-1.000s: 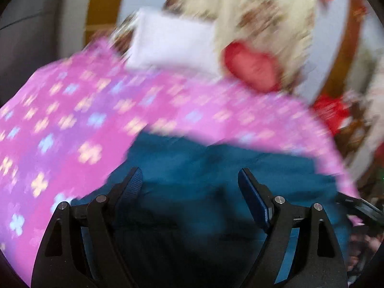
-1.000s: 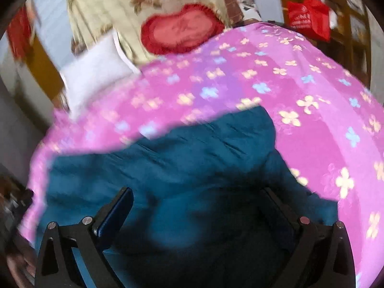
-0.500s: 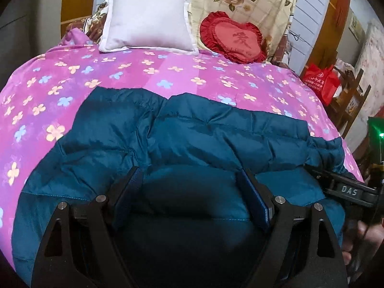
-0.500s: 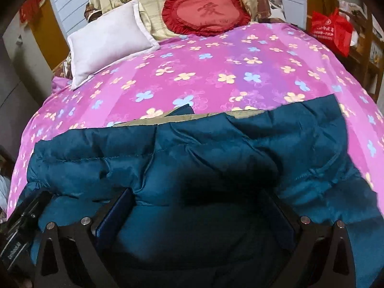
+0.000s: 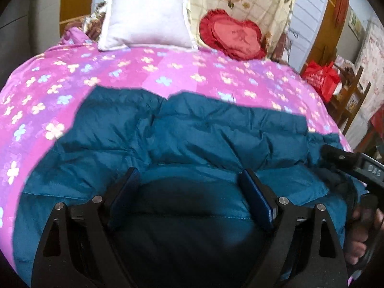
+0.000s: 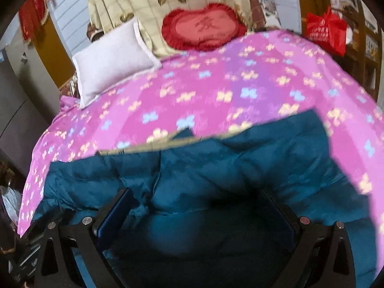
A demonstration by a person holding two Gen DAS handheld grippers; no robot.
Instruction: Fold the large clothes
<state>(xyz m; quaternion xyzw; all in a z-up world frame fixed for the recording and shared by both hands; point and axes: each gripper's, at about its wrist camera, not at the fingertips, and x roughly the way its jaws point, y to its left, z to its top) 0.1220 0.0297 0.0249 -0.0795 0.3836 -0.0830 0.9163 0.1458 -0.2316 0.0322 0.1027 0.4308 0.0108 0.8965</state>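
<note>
A large teal puffer jacket (image 5: 192, 134) lies spread across the near half of the bed; it also fills the lower part of the right wrist view (image 6: 228, 168). A tan lining edge shows along its far hem (image 6: 168, 145). My left gripper (image 5: 190, 192) is open and empty, just above the jacket's near part. My right gripper (image 6: 199, 206) is open and empty, over the jacket's near part. The right gripper also shows at the right edge of the left wrist view (image 5: 345, 160).
The bed has a pink flowered cover (image 5: 168, 72). A white pillow (image 5: 146, 26) and a red heart cushion (image 5: 234, 36) lie at the head, against a floral cloth. A red bag (image 6: 326, 31) and wooden furniture stand to the right.
Both views swung from a blurred tilt to a level look over the jacket. Since half a second ago both grippers have shifted slightly; the jaws stay open.
</note>
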